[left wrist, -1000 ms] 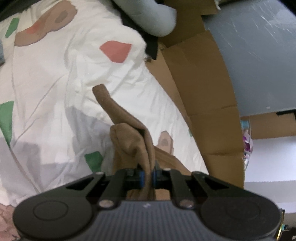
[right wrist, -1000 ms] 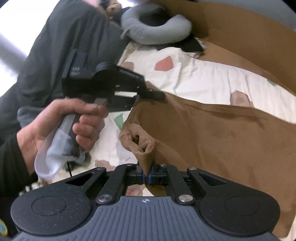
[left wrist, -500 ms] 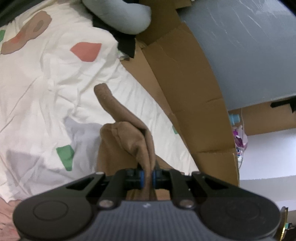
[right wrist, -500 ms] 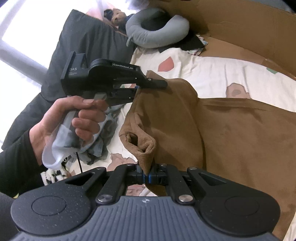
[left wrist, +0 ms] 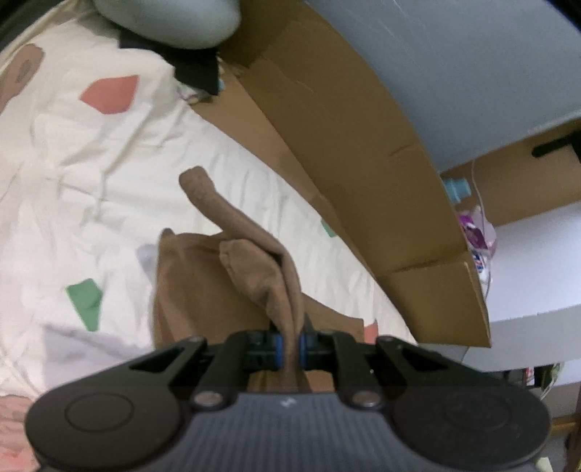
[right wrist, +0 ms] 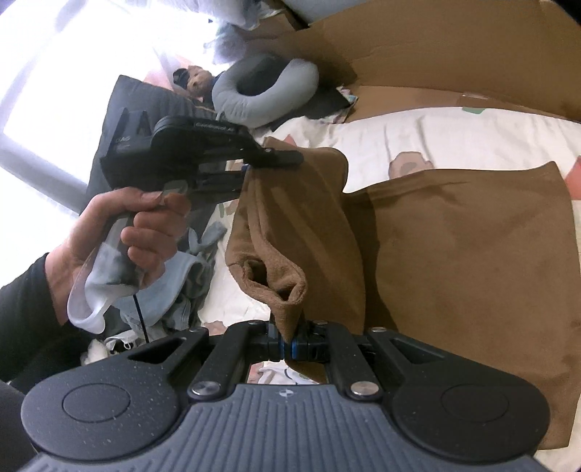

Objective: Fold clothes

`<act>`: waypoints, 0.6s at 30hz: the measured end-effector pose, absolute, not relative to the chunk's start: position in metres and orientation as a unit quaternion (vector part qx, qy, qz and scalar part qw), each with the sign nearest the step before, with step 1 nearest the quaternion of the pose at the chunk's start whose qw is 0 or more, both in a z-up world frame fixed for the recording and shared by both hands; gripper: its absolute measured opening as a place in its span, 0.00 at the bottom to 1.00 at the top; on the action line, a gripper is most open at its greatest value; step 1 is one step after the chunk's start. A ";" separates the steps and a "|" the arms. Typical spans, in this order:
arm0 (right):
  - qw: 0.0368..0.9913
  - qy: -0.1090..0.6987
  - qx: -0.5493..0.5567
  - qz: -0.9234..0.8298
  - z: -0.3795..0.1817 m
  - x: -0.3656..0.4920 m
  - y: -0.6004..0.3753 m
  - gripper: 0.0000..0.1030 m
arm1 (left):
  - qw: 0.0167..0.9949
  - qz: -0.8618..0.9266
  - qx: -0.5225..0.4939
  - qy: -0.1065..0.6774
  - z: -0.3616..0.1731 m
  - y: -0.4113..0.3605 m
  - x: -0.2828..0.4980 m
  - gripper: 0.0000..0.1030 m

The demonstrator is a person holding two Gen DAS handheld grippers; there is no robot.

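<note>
Vs. a sec ago: in the right wrist view the left gripper (right wrist: 250, 163) is seen carried farther over toward the cardboard wall (right wrist: 454, 54), w/ its pinched edge of the brown garment (right wrist: 454, 254) drawn along. More of the folded flap is now laid over the flat part of the garment, which was hanging nearer the dark pillow (right wrist: 145, 101) before. In the left wrist view the neck pillow (left wrist: 163, 18) is pushed closer to the top edge, and more cardboard and grey wall are shown. Grip on both sides is unchanged.

Left gripper (left wrist: 288, 348): jaws nearly closed, a thin bunch of brown fabric clamped btwn the blue pads. Fabric is stood up in a ridge just beyond the jaws, w/ a narrow tip stretched onward over the bed sheet (left wrist: 72, 163).

Right gripper (right wrist: 288, 345): jaws fully pinched on a rolled brown hem, bunched right above them.

Rest of the garment is spread flat on the bed, beside the cardboard wall. The left gripper's handle is gripped by a hand (right wrist: 120, 236) w/ a pale cloth wrapped round it.
</note>
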State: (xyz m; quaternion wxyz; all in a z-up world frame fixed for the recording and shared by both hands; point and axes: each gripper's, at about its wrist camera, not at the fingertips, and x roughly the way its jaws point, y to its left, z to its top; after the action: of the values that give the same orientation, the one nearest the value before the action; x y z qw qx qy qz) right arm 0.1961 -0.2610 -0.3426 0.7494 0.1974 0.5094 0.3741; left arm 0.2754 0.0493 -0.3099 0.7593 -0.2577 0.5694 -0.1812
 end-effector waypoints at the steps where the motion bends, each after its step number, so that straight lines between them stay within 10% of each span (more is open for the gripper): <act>1: 0.753 0.505 0.198 0.373 -0.345 0.194 -0.265 0.01 | 0.761 -0.185 -0.254 0.568 -0.310 0.043 0.275 0.08; 18: 0.788 0.482 0.249 0.290 -0.423 0.163 -0.335 0.01 | 0.767 -0.239 -0.145 0.578 -0.353 -0.074 0.258 0.08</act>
State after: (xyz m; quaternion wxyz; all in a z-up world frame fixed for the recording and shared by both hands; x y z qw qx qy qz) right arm 0.1626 -0.3351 -0.4226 0.7881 0.2489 0.4822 0.2905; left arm 0.2583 -0.0742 -0.3528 0.7670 -0.1451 0.5777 -0.2386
